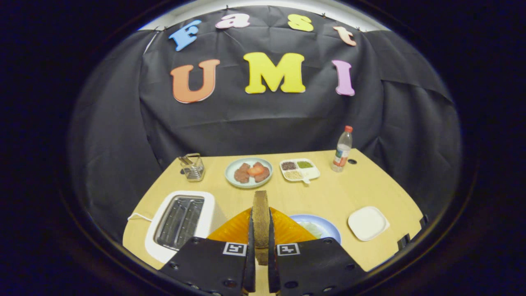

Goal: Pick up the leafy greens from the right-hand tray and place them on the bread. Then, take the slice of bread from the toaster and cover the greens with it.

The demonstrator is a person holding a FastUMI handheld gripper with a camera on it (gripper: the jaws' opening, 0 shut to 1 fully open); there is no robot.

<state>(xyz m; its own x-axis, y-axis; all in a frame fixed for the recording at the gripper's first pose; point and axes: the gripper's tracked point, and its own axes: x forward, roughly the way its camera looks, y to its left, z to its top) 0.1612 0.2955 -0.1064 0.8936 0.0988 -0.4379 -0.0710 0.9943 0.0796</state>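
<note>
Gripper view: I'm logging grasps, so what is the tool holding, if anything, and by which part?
The tool is shut on the slice of bread, held upright on edge: its fingers press the two flat faces at the slice's lower part.

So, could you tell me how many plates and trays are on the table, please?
5: meat plate and divided tray at the back, white plate right, blue plate and orange tray behind the gripper, shut on bread.

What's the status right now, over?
Gripper shut on bread slice, held upright on edge. Toaster slots empty. Orange plate just below. Nothing in the way.
</note>
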